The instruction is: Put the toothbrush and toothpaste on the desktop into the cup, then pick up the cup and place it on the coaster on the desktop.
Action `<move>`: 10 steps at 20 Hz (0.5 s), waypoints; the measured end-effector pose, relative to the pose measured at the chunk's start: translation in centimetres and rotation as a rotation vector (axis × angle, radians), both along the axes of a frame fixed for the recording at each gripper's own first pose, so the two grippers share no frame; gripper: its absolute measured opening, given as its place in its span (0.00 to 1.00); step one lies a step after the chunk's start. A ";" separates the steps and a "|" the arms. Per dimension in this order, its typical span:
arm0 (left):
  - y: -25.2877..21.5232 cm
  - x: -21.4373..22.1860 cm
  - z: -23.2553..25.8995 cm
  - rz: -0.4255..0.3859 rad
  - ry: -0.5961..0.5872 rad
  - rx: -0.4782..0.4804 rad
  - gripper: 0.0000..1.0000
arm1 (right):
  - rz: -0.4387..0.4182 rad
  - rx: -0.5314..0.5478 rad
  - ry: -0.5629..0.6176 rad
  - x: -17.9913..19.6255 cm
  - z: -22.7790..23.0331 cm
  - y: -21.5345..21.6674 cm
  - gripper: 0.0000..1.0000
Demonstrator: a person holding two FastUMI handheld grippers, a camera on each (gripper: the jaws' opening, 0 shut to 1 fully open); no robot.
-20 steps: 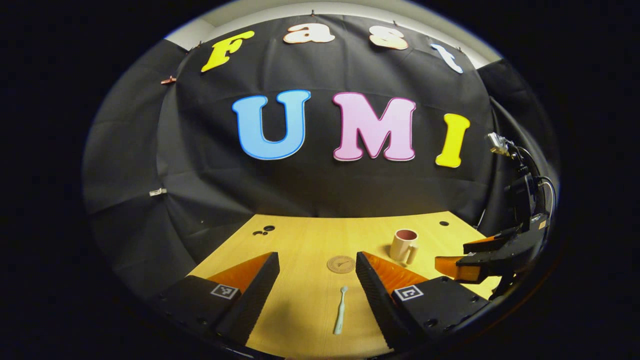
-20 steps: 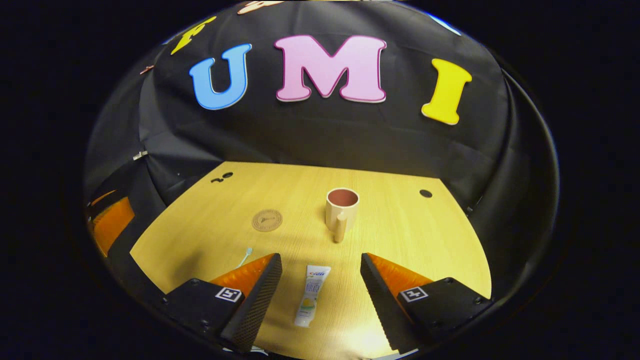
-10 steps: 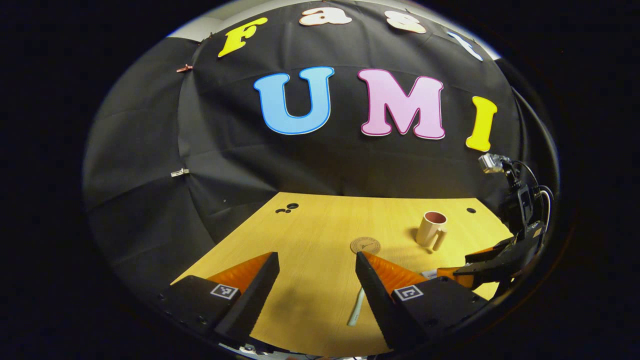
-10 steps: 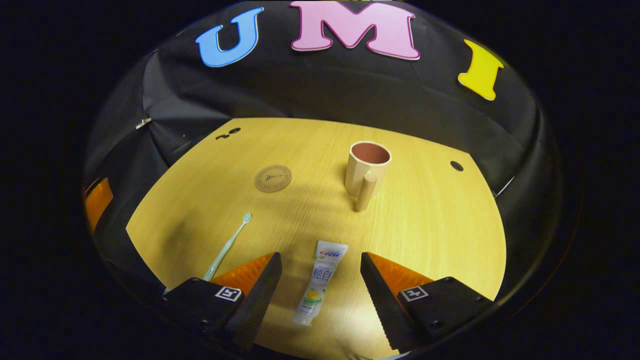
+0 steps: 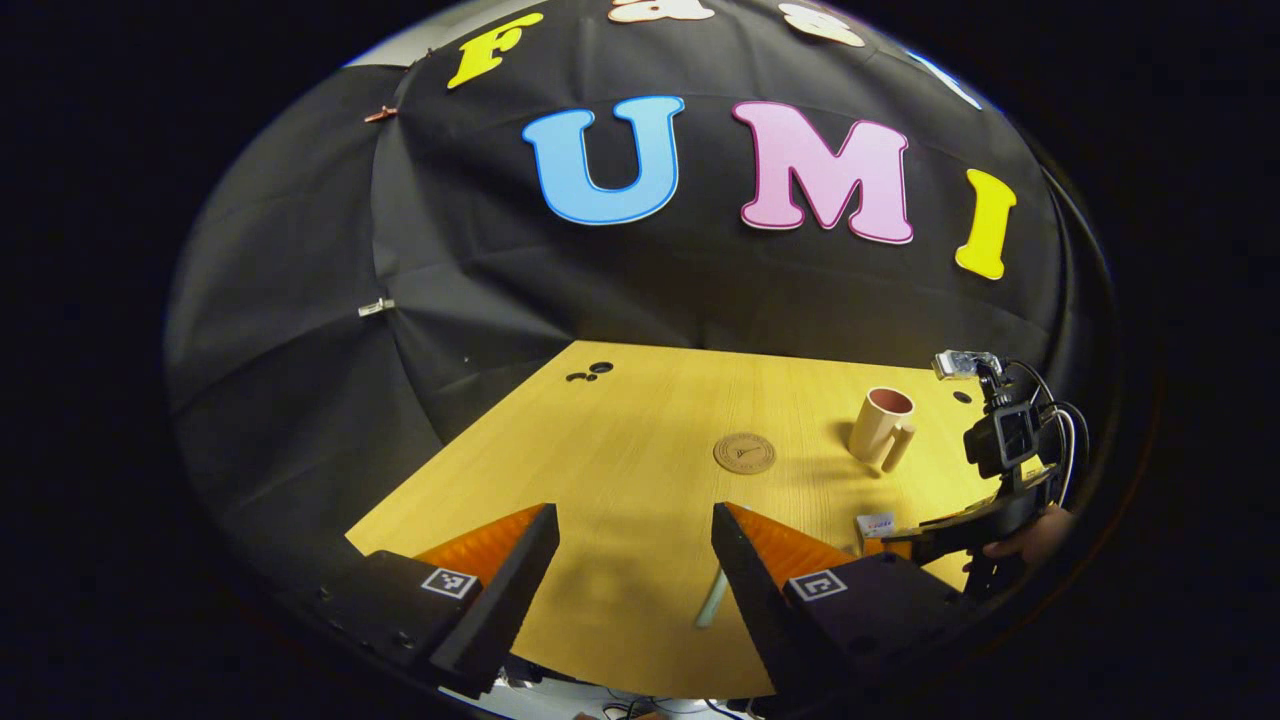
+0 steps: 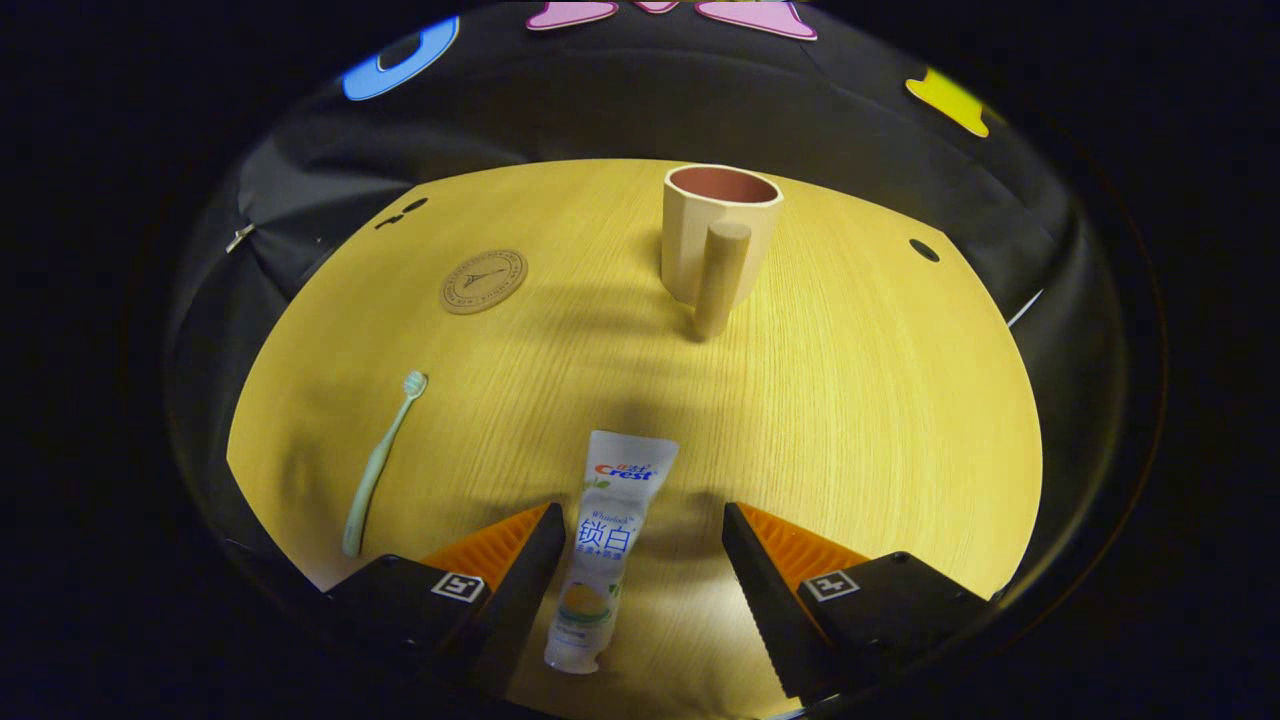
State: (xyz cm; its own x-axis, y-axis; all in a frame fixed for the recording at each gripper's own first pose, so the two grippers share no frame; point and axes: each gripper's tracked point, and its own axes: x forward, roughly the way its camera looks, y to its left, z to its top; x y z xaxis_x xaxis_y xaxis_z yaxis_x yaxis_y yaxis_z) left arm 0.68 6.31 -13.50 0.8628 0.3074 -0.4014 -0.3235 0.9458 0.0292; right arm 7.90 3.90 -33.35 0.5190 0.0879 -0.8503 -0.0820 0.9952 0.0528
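In the right gripper view the white toothpaste tube [image 6: 606,540] lies flat on the wooden desktop [image 6: 860,420], between the fingers of my open right gripper [image 6: 640,590] and close to the left one. A pale green toothbrush [image 6: 380,465] lies to its left. Farther back stand the beige cup [image 6: 715,240], handle toward me, and the round coaster [image 6: 484,281]. My left gripper [image 5: 632,580] is open above the desktop's near edge; the toothbrush handle [image 5: 710,605] peeks out beside its right finger. In the left gripper view the cup [image 5: 880,425], the coaster [image 5: 744,452] and the right gripper [image 5: 950,540] also appear.
Small dark holes [image 6: 924,249] mark the desktop near its back corners. Black cloth walls close in the booth behind and at both sides. A hand [image 5: 1030,535] holds the right gripper at the desktop's right edge.
The right gripper has dropped and moved forward, so the toothpaste now lies between its fingers. The left gripper has drifted left and back; the toothbrush has slid behind its right finger.
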 end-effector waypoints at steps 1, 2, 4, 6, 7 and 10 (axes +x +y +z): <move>-0.1 -0.1 -0.2 0.004 0.009 -0.006 0.97 | -0.009 0.004 0.012 -0.1 -0.3 0.0 0.98; -0.2 -0.1 -0.4 0.007 0.013 -0.011 0.98 | -0.014 0.007 0.020 -0.2 -0.7 0.2 0.98; -0.2 -0.2 -0.5 0.007 0.016 -0.014 0.98 | -0.006 -0.010 0.028 -0.5 -0.9 0.2 0.98; -0.3 -0.3 -0.3 0.004 0.012 -0.013 0.97 | 0.014 -0.016 0.028 -0.6 -1.2 0.8 0.98; -0.2 -0.3 -0.2 0.007 0.009 -0.014 0.97 | 0.009 -0.015 0.022 -0.5 -1.2 1.0 0.98; -0.3 -0.4 -0.1 0.008 -0.004 -0.026 0.98 | -0.032 -0.015 0.042 -0.8 -1.3 1.3 0.90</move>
